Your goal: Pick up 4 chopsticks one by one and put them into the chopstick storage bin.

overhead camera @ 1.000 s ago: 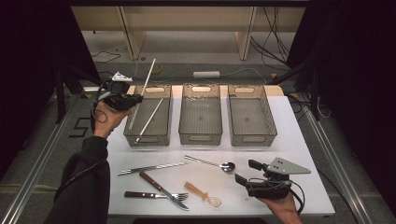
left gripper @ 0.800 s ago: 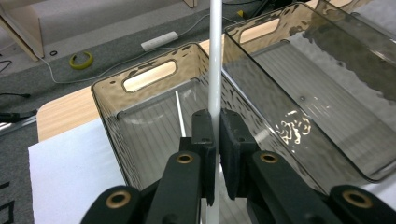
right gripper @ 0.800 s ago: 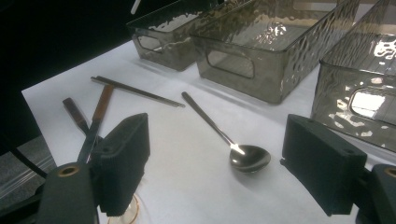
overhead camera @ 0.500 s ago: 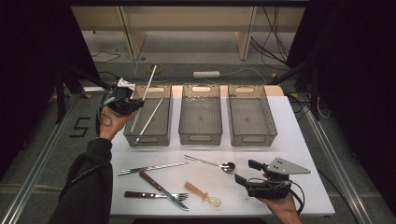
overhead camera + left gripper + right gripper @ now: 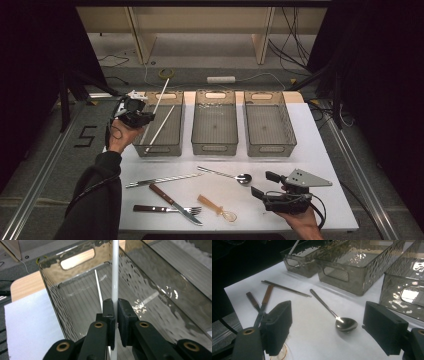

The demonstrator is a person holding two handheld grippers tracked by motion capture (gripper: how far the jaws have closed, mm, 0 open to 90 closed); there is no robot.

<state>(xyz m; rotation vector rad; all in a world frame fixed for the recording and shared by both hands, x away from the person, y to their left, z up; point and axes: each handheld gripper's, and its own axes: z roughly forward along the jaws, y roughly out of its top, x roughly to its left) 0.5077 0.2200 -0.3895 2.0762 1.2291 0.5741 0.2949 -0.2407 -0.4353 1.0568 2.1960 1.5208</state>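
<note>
I have the left gripper [image 5: 115,312] clamped on a white chopstick [image 5: 114,272] over the left bin [image 5: 172,145], where its twin [image 5: 161,128] lies. Next, I judge: lower and release. My right gripper [image 5: 329,327], jaws apart, waits near the spoon [image 5: 337,317]. White table [image 5: 310,150], dark room.

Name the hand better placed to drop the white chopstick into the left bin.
Left: its tongs are shut on the white chopstick above the left bin. The right tongs stand open by the spoon.
</note>
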